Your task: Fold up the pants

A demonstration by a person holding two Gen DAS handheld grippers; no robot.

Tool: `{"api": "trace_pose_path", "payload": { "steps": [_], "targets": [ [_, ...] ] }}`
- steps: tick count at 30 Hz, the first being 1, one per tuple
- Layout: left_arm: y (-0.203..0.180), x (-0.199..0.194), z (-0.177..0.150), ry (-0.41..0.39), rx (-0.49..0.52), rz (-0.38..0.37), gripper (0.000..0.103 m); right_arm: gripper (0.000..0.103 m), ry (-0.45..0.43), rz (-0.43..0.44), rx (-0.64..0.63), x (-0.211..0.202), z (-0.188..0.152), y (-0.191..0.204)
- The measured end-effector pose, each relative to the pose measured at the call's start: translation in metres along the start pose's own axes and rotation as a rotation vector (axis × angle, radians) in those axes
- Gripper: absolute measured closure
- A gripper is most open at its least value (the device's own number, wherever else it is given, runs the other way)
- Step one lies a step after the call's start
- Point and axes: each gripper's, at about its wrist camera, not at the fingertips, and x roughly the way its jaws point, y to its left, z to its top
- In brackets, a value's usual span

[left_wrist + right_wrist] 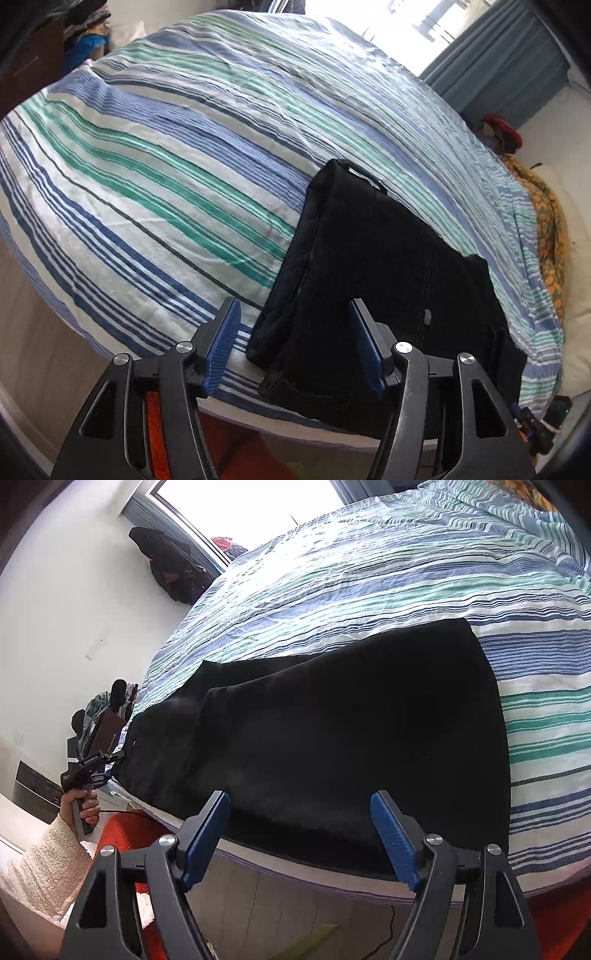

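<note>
Black pants (332, 738) lie flat along near edge of striped bed (369, 572), one fold apparently made. We hold left hand-held gripper (293, 345) and right hand-held gripper (299, 836) spread, empty. Next, probably: pinch one end, fold across.

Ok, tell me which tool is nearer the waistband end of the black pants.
Left. The left tool hovers open at the waistband end of the pants; the right tool is open too, facing the long side of the pants nearer the leg end.
</note>
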Motion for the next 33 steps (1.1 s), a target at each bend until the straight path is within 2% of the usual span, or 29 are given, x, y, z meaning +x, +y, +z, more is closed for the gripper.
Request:
{"api": "trace_pose_path", "payload": {
  "steps": [2,4,5,6,7,8,9,11,14,16,19,22,24,27,28,29,31,32,33],
  "targets": [
    [-0.006,0.001,-0.001,-0.009,0.016,0.002,0.045,0.025,0.0,-0.003,-0.001,0.0,-0.001,0.0],
    [-0.005,0.001,-0.001,-0.006,-0.001,-0.034,0.046,0.025,-0.002,-0.002,0.001,0.0,-0.001,0.0],
    [0.0,-0.001,0.0,-0.009,-0.027,-0.057,0.05,0.025,-0.005,-0.002,0.003,-0.001,0.0,0.0],
    [0.004,-0.006,0.001,-0.02,-0.05,-0.073,0.067,0.025,-0.008,-0.001,0.005,-0.002,0.0,-0.001],
    [0.007,-0.012,0.001,-0.031,-0.07,-0.107,0.079,0.025,-0.011,-0.001,0.008,-0.003,0.0,-0.002],
    [0.007,-0.018,0.002,-0.04,-0.077,-0.14,0.084,0.025,-0.014,0.001,0.012,-0.003,0.0,-0.002],
    [0.002,-0.023,0.004,-0.05,-0.07,-0.166,0.095,0.025,-0.016,0.004,0.018,-0.004,0.001,-0.003],
    [-0.019,-0.04,0.005,-0.072,-0.032,-0.199,0.095,0.025,-0.019,0.011,0.028,-0.004,0.001,-0.005],
    [-0.072,-0.071,0.004,-0.11,0.056,-0.318,0.096,0.025,-0.025,0.02,0.037,-0.005,0.002,-0.007],
    [-0.124,-0.089,-0.002,-0.119,0.156,-0.395,0.097,0.025,-0.032,0.022,0.041,-0.007,0.003,-0.008],
    [-0.216,-0.099,-0.024,-0.087,0.324,-0.54,0.1,0.025,-0.043,0.021,0.051,-0.01,0.003,-0.012],
    [-0.308,-0.079,-0.066,-0.043,0.527,-0.538,0.099,0.025,-0.053,0.017,0.074,-0.013,0.005,-0.017],
    [-0.361,-0.043,-0.101,0.018,0.615,-0.484,0.098,0.025,-0.064,0.01,0.086,-0.016,0.005,-0.02],
    [-0.423,0.023,-0.16,0.176,0.732,-0.39,0.091,0.025,-0.086,-0.007,0.098,-0.023,0.005,-0.025],
    [-0.44,0.035,-0.18,0.208,0.788,-0.348,0.091,0.025,-0.098,-0.012,0.105,-0.027,0.005,-0.028],
    [-0.45,0.036,-0.199,0.228,0.831,-0.338,0.091,0.025,-0.113,-0.019,0.114,-0.032,0.004,-0.031],
    [-0.461,0.019,-0.218,0.251,0.882,-0.407,0.079,0.025,-0.15,-0.027,0.138,-0.044,0.004,-0.039],
    [-0.461,0.007,-0.217,0.252,0.883,-0.438,0.075,0.025,-0.172,-0.028,0.152,-0.051,0.003,-0.043],
    [-0.458,-0.006,-0.21,0.243,0.866,-0.462,0.065,0.025,-0.19,-0.029,0.165,-0.057,0.003,-0.048]
  ]
}}
